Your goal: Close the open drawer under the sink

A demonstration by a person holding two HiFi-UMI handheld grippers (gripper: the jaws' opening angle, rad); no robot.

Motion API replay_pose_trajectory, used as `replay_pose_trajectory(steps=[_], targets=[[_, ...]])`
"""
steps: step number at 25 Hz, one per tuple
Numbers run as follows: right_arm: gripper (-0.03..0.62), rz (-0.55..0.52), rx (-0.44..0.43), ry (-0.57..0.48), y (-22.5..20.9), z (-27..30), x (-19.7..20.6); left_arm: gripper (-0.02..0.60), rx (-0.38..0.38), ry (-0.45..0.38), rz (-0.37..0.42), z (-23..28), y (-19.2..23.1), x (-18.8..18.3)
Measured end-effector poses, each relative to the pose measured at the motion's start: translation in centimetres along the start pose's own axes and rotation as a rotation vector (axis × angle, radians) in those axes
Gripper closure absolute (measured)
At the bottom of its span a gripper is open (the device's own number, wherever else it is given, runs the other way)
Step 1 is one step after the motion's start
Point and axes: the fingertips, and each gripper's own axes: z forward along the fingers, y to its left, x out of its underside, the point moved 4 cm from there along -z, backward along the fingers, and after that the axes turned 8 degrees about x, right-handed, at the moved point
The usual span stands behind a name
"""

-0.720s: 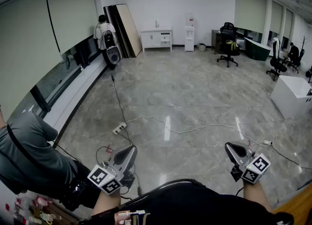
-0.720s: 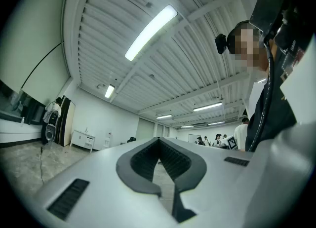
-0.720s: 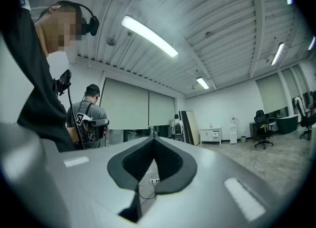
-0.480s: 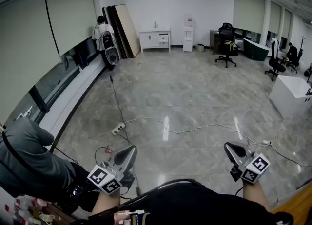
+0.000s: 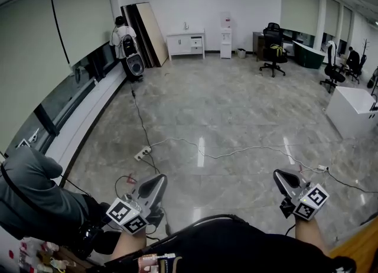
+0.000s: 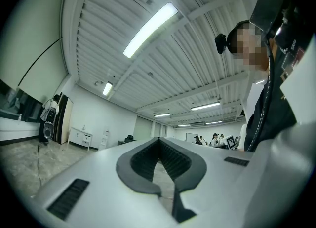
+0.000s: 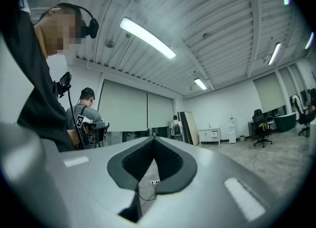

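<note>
Floor [image 5: 236,106]: glossy grey marble-pattern tiles, one continuous surface. Lying on it: a white power strip [image 5: 142,155] near and just ahead of the left jaws; a white cable [image 5: 248,149] crossing ahead of both jaws towards a small plug block [image 5: 322,168] just ahead of the right jaws; a black cable [image 5: 137,109] running from the strip away to a black speaker [image 5: 135,65], well ahead of the left jaws. Standing on it, far ahead between the two pairs of jaws: a white cabinet [image 5: 188,43] and a white water dispenser [image 5: 226,28]. Far ahead of the right jaws: a black office chair [image 5: 273,53].
</note>
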Motion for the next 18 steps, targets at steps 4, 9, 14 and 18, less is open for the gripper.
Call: replay_pose_trajectory(steps=[4, 9, 14, 18], targets=[[0.594, 0.053, -0.007, -0.037, -0.3, -0.6, -0.1, 0.581, 0.009, 0.007, -0.003, 0.3, -0.2, 0.2], [0.594, 0.046, -0.01, -0.054, -1.7, -2.7, -1.3, 0.581, 0.027, 0.02, -0.002, 3.0, -2.0, -0.2], [0.594, 0.046, 0.021, -0.039, -4.3, -6.1, -1.1, 0.581, 0.063, 0.035, -0.007, 6.8, -4.3, 0.7], [0.594, 0.054, 0.051, -0.034, -6.6, -9.3, -1.0, 0.581, 0.092, 0.046, -0.023, 9.8, -6.6, 2.2]])
